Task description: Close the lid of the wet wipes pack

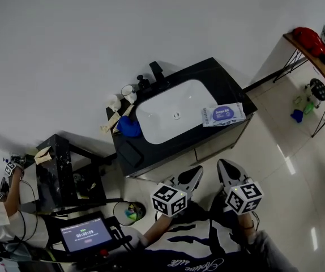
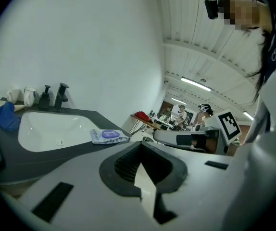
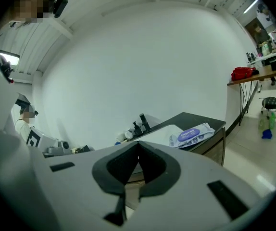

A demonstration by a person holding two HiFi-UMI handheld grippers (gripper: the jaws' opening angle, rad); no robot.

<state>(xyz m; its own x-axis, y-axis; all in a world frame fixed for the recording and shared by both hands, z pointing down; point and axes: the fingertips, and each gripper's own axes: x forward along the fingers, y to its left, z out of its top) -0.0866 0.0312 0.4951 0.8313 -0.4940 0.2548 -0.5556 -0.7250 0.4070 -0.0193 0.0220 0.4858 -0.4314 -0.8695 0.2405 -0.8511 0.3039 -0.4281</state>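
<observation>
The wet wipes pack [image 1: 223,115] is white with a purple oval lid on top. It lies flat on the right end of the black vanity counter [image 1: 237,90], beside the white basin [image 1: 174,117]. It is too small to tell whether the lid is raised. Both grippers are held low and well short of the vanity. The left gripper [image 1: 195,174] and the right gripper [image 1: 225,167] each have their jaws together with nothing between them. The pack [image 2: 110,135] shows far beyond the left gripper [image 2: 140,150], and likewise the pack [image 3: 192,134] lies far beyond the right gripper [image 3: 138,146].
A black faucet [image 1: 157,69], cups [image 1: 129,92] and a blue cloth [image 1: 129,127] sit around the basin. Left of the vanity stand a black side table [image 1: 60,169] and a lit tablet [image 1: 85,233]. At the far right is a wooden table [image 1: 321,58] with a red item.
</observation>
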